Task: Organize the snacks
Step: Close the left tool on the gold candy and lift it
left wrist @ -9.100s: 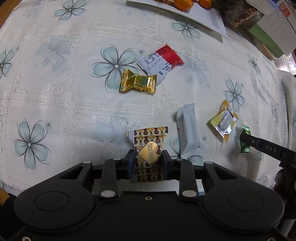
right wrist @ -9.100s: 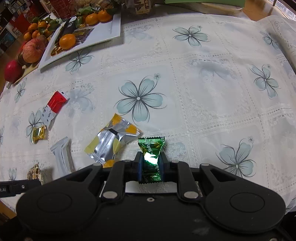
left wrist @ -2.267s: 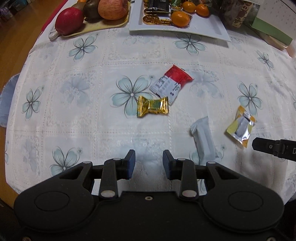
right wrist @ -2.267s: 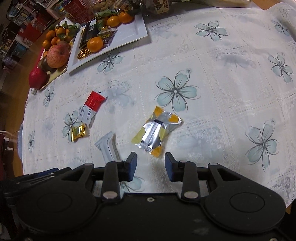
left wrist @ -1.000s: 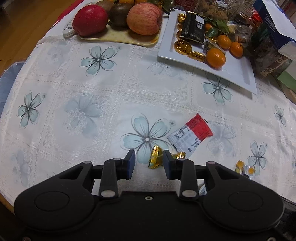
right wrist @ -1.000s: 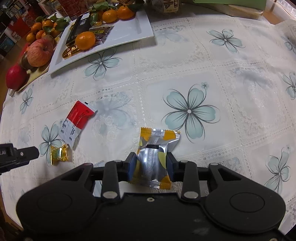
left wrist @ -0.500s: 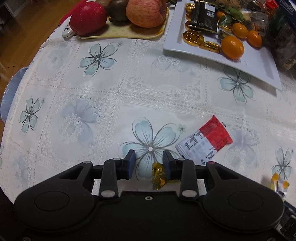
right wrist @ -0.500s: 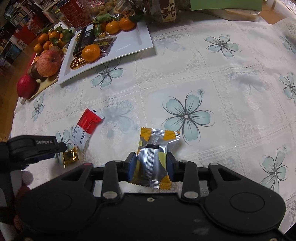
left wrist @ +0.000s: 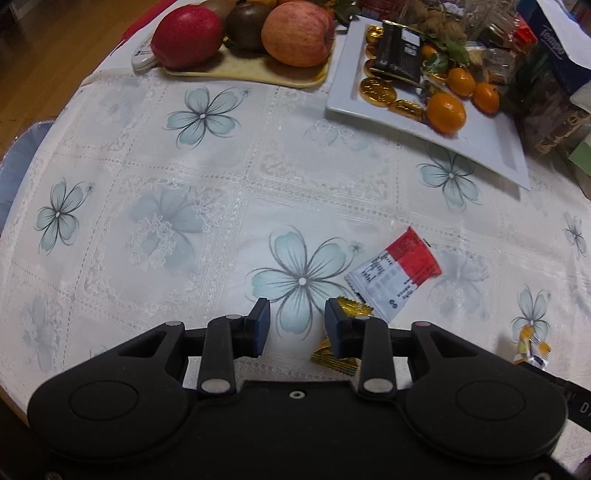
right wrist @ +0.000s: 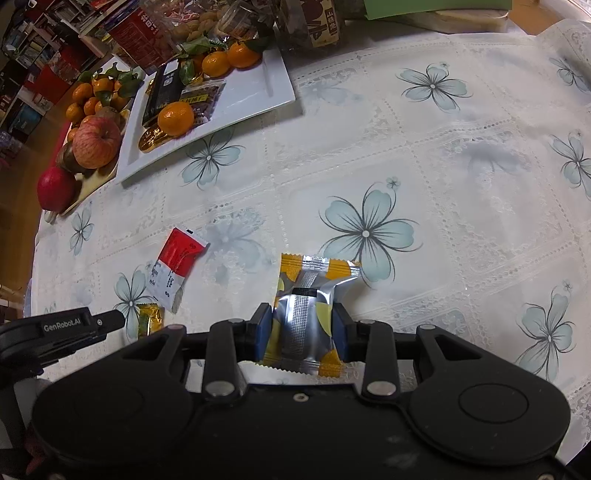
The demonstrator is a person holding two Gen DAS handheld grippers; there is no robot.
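Observation:
My right gripper [right wrist: 302,328] is shut on a yellow and silver snack packet [right wrist: 306,314], held a little above the tablecloth; the packet also shows in the left wrist view [left wrist: 532,343]. My left gripper [left wrist: 296,325] is open and points down at the cloth. A gold-wrapped candy [left wrist: 349,308] lies under and behind its right finger, not between the pads. The gold-wrapped candy [right wrist: 149,319] sits just off the left gripper's tip [right wrist: 110,319] in the right wrist view. A red and white packet [left wrist: 395,280] lies flat beside the candy.
A white rectangular plate [left wrist: 480,147] with gold coins, a dark bar and tangerines stands at the back right. A yellow tray [left wrist: 240,70] of apples sits at the back left. Boxes and jars [right wrist: 314,18] crowd the far edge. The table edge [left wrist: 22,155] runs along the left.
The left gripper has shifted sideways, so the gold candy went from between its fingers to under the right finger. The right gripper keeps the yellow packet and has drawn back slightly.

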